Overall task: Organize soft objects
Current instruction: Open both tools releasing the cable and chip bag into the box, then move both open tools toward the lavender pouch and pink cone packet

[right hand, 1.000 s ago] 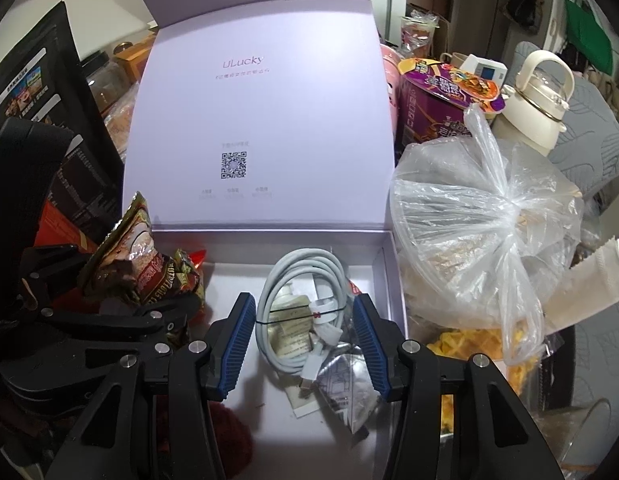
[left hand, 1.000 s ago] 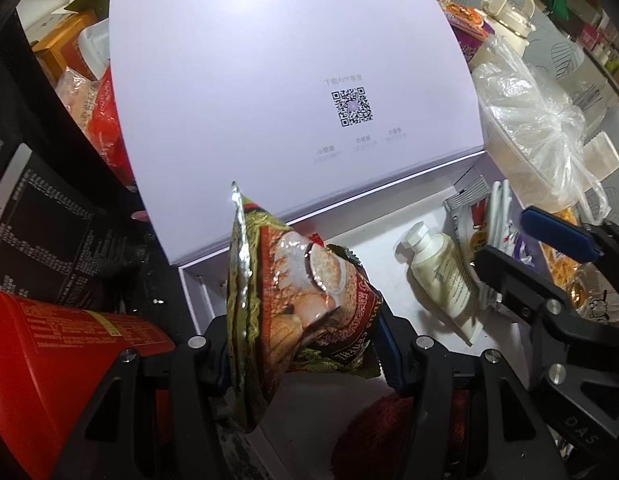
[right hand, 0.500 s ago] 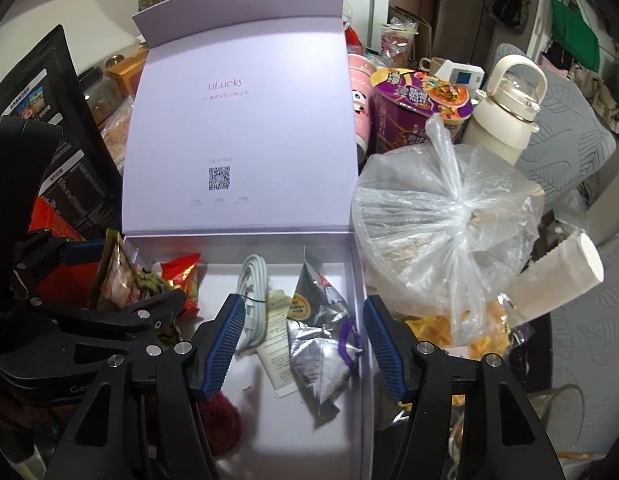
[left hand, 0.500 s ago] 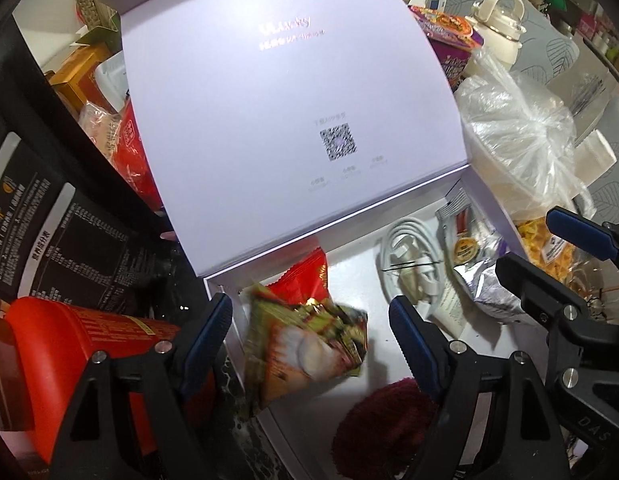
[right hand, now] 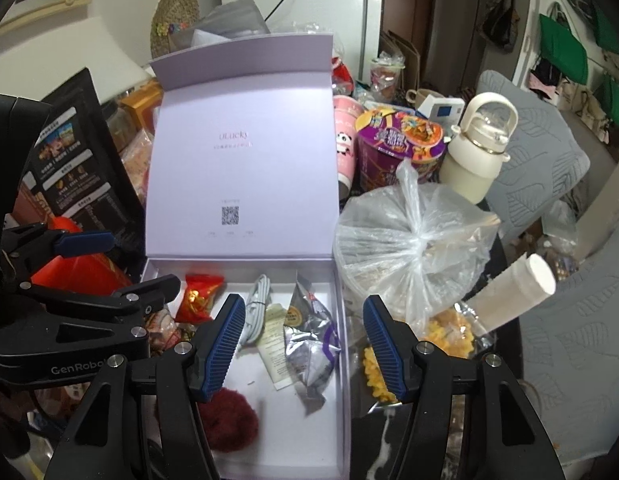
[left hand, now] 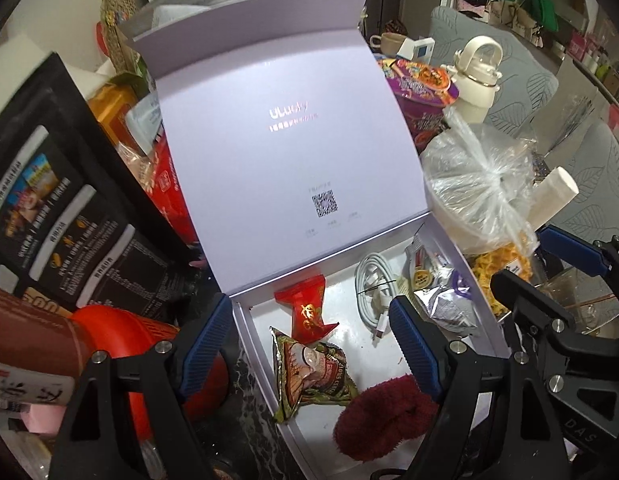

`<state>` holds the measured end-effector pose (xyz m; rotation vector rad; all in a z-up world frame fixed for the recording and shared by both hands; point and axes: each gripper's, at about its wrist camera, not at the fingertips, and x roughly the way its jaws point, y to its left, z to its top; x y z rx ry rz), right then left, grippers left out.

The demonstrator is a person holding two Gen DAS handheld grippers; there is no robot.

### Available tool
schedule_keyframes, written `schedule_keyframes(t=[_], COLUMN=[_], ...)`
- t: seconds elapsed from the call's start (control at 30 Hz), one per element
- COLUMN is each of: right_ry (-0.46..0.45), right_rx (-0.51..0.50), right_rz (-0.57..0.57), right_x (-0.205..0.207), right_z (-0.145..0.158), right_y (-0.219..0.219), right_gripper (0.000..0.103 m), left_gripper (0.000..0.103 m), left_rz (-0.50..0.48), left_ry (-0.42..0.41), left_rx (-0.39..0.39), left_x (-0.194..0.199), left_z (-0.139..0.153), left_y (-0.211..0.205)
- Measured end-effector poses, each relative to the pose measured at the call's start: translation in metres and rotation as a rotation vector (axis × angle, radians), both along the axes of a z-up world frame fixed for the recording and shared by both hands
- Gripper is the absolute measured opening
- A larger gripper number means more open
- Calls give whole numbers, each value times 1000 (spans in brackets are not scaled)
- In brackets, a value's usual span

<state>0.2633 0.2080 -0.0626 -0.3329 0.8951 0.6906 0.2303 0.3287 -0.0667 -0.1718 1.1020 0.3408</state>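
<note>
**Both hand-held grippers empty above the open box**

My left hand-held gripper (left hand: 311,340) has its jaws wide apart, nothing between the pads. My right hand-held gripper (right hand: 305,344) also has its jaws apart, nothing clamped. Both point down into the lavender box (right hand: 341,360).

Edges/room: box lid (right hand: 241,168) stands upright at the far side and walls off that edge. Left rim is tight against a red canister (left hand: 121,332) and a black pouch (left hand: 69,208). Right rim is just beside a knotted clear plastic bag (right hand: 413,240). Near half of the box floor is mostly bare.

Surface/room: the desk around the box is packed with packets and cups, with a cream bottle (right hand: 481,152) behind the bag. Grey cushions to the right.

In the box, one of each:
- green-brown snack packet (left hand: 309,376), lying flat near the left wall
- red packet (left hand: 307,308), touching it on the far side
- silver packet (right hand: 309,344), by the right wall
- white cable coil (left hand: 373,288), between the red and silver packets
- dark red fuzzy item (right hand: 229,420), near edge
- paper slip (right hand: 273,344), partly under the silver packet
</note>
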Motion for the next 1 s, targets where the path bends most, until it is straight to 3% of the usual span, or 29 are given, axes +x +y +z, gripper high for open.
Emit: schedule_keyframes(t=[0.1,0.5,1.0], right_ry=[-29,-123,-186], right_rx=[16,86,170], right_rz=[3,4,14], right_x=[-7,-38,-93], right_z=[16,80,127], right_y=[-6,-36,-99], right_gripper=[62,62,66], left_gripper=[81,81,81], left_rz=[1,-8,27], left_ry=[-32,-158,-269], left_rx=[11,59,132], left_x=[-23,-49,-105], left_z=[22,88,151], left_y=[-2,-28,-82])
